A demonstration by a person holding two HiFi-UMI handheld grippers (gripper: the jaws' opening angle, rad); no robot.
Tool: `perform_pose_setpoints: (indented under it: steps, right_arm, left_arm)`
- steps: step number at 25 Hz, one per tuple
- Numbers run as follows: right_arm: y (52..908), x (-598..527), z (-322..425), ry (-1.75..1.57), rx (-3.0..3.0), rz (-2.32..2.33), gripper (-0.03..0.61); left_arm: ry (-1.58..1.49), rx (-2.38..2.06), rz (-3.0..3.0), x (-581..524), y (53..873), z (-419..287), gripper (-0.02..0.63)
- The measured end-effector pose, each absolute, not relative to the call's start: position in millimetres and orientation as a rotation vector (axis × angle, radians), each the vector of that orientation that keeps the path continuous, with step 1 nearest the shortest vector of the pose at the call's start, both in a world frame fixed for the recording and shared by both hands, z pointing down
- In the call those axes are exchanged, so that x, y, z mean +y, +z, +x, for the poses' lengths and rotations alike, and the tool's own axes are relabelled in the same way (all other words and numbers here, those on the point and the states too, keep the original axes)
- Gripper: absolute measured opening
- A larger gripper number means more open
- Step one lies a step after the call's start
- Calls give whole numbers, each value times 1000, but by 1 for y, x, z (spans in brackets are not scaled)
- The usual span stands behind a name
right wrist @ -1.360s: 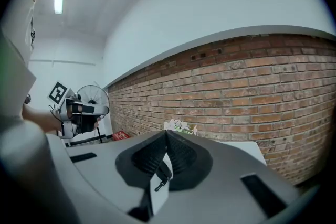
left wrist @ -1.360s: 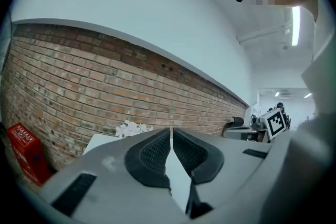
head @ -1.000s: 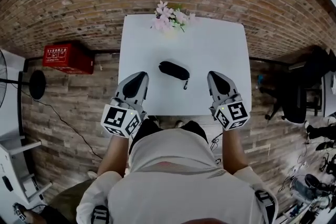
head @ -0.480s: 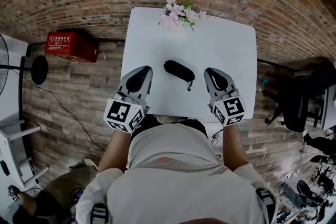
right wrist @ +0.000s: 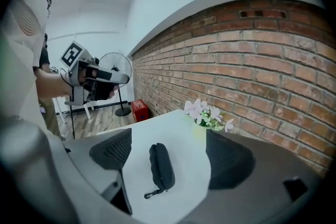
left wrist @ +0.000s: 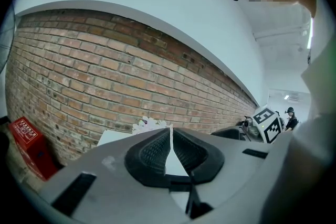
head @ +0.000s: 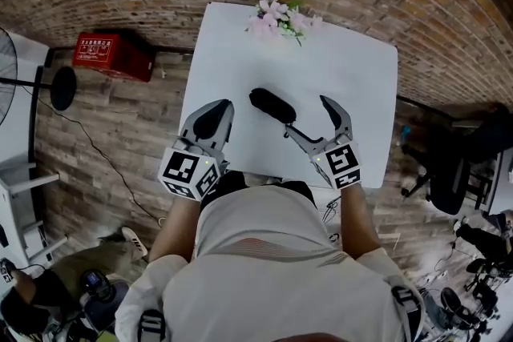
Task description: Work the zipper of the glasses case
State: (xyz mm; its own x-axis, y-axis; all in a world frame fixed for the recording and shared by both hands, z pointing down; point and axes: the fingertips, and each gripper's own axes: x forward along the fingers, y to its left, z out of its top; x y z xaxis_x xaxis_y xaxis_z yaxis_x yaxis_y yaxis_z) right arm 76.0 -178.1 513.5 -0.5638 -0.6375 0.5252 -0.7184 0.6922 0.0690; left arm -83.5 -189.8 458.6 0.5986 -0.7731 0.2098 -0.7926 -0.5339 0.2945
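Right gripper (head: 306,114) jaws have just opened wide, empty, with the case (head: 272,106) ahead between them at table (head: 353,76) centre. Left gripper (head: 212,118) pinched closed, lower left of case. Likely approach to the pull (right wrist: 150,194); no grip yet.

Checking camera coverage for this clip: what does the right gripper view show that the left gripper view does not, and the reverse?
Only the right gripper view: the glasses case lying on the table with its zipper pull toward the camera, seen between the right gripper's jaws, which have just been opening with nothing gripped; also a standing fan. Only the left gripper view: the left gripper's shut, empty jaws up close, hiding most of the table. Both: the brick wall, the flowers, the white table and the red box.
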Motion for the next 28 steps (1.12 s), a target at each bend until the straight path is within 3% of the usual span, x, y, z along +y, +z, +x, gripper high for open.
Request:
perform_pose_setpoints:
  steps: [21,28]
  right_arm:
    - [701,-202,40,55,-1962,690,495]
    - [732,-209,36,157,-1960,654,459]
  left_arm:
    - [136,-1316,2371,-178,492,-108,28]
    - [159,-1295,2345,-174,504,-111,28]
